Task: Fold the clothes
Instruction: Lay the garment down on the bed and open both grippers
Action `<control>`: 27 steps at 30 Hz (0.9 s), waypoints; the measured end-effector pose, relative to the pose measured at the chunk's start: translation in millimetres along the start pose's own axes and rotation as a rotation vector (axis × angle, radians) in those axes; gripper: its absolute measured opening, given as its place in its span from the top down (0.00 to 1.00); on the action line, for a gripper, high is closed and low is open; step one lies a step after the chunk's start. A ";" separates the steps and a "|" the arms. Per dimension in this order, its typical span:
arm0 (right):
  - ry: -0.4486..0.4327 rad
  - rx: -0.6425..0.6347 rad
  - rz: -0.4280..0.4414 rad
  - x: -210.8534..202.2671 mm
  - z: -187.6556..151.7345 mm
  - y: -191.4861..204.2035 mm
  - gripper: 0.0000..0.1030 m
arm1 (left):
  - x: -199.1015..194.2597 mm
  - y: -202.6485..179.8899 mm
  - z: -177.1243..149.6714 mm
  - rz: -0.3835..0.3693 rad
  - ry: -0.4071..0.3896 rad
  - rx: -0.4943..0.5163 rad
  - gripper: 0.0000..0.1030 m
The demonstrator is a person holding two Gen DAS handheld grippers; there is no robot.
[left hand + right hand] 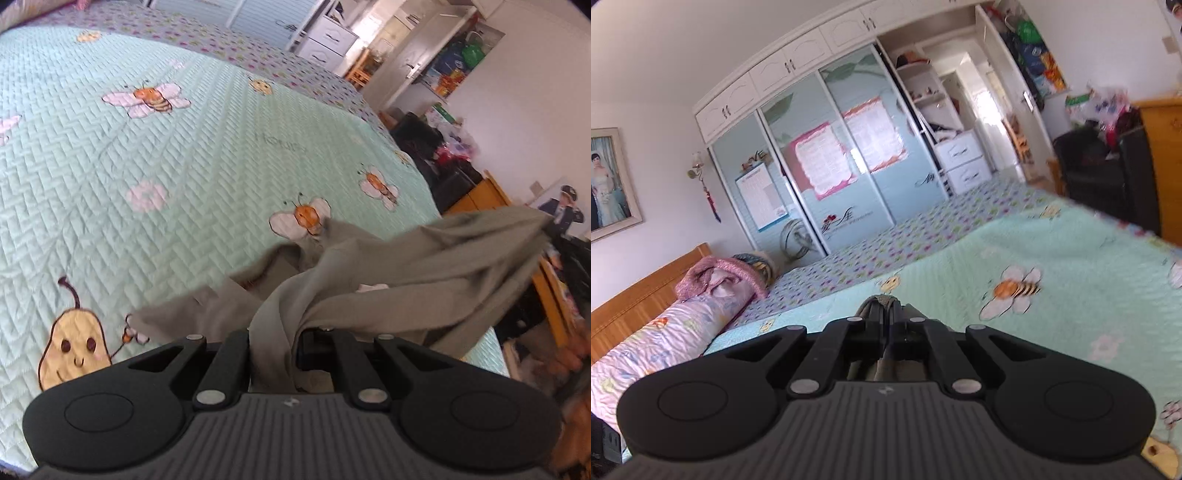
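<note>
An olive-green garment [406,266] hangs stretched in the air above the bed's near right corner. My left gripper [275,332] is shut on one bunched end of it, and the cloth runs up to the right where its far end is pulled taut. In the right wrist view my right gripper [884,306] is shut on a small fold of the same green garment [882,298], which peeks over the closed fingertips. Most of the cloth is hidden below that gripper.
The bed carries a mint quilted cover [147,166] with bees and a pear. A rolled quilt [657,339] and pink blanket [720,277] lie by the wooden headboard. A wardrobe [827,155] stands behind; dark bags and wooden furniture [476,195] crowd the bed's right side.
</note>
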State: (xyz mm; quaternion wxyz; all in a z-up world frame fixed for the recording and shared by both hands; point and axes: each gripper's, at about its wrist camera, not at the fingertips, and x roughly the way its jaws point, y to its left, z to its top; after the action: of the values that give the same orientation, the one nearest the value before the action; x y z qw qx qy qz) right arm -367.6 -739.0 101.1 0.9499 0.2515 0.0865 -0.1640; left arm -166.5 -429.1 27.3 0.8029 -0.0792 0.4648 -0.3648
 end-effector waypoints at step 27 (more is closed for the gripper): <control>0.244 0.110 -0.398 14.1 -76.9 -73.3 0.47 | 10.0 -48.8 -17.2 0.390 0.063 0.419 0.42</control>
State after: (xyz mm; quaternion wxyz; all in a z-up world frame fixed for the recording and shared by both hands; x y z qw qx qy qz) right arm -386.8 -764.0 -1.3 0.8663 0.2989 0.2394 -0.3207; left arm -202.3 -467.3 33.7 0.8420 0.1908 0.4102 -0.2939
